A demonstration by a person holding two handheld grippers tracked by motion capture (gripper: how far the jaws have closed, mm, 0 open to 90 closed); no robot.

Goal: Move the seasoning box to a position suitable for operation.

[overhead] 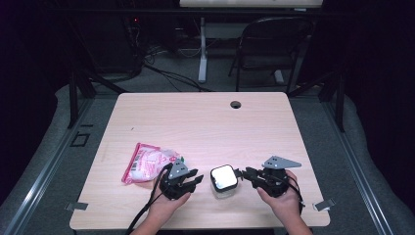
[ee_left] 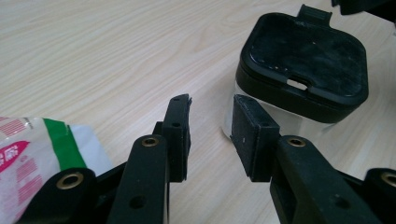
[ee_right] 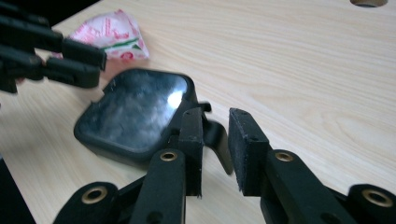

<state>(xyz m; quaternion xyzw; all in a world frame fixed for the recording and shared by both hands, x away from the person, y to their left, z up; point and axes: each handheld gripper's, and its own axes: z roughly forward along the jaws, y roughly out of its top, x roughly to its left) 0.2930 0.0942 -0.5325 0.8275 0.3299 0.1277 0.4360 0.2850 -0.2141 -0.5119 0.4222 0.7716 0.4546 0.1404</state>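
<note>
Both hands are being held low and level, left gripper [overhead: 192, 179] and right gripper [overhead: 243, 173] flanking the black-lidded clear square container [overhead: 224, 181], jaws narrowly parted, nothing gripped.

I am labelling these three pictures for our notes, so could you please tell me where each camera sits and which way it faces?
High view: above the person's side, looking forward and down on the table; both hands and the left tongs and right tongs show.
Left gripper view: rides the left tongs, facing the black-lidded container.
Right gripper view: rides the right tongs, facing the same container.
Shared: container and pink packet.
</note>
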